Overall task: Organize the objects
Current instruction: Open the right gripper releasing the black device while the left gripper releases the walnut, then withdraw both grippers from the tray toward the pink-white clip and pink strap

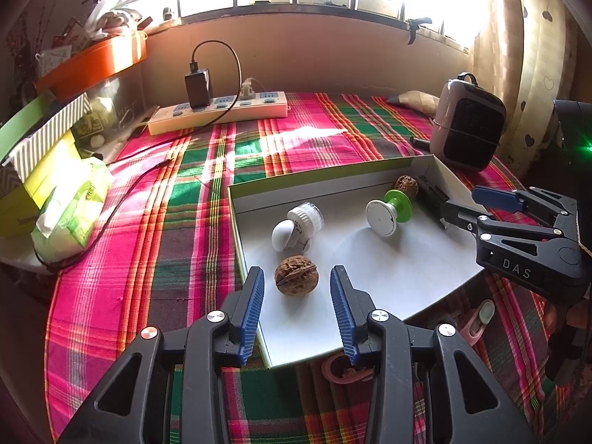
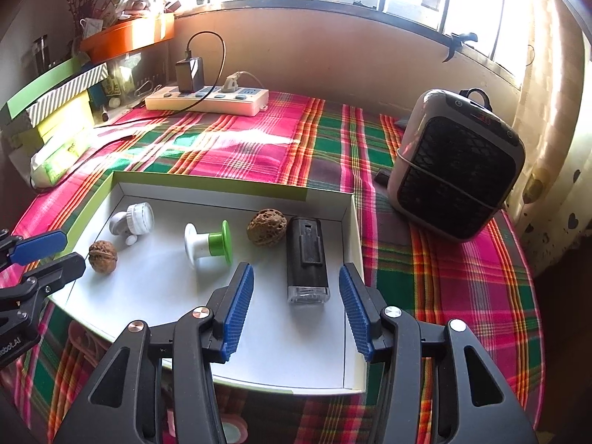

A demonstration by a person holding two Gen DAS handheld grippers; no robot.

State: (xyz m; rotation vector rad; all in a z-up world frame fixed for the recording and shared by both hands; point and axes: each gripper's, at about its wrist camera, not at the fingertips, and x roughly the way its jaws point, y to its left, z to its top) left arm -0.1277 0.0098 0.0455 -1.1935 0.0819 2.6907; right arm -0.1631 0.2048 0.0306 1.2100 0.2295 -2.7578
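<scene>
Two grippers hover with fingers apart and empty: the left gripper [image 1: 298, 310] frames a walnut [image 1: 296, 275] inside the white box [image 1: 407, 270], the right gripper [image 2: 296, 309] a black device [image 2: 307, 259], probably readying grasps.

Your left gripper [image 1: 297, 309] hangs over the near edge of the white tray [image 1: 399, 270] with its blue pads spread wide. A brown walnut [image 1: 296, 275] lies on the tray floor just beyond the tips, in line with the gap and touching neither pad. Farther in lie a small white jar [image 1: 299, 222] on its side and a green-and-white spool [image 1: 389, 212], with a second walnut [image 1: 406, 186] near the far corner. Your right gripper [image 1: 471, 207] reaches in from the right edge, fingers parted, beside a black device [image 1: 433, 192]. The tray rests on a plaid cloth [image 1: 177, 199].
</scene>
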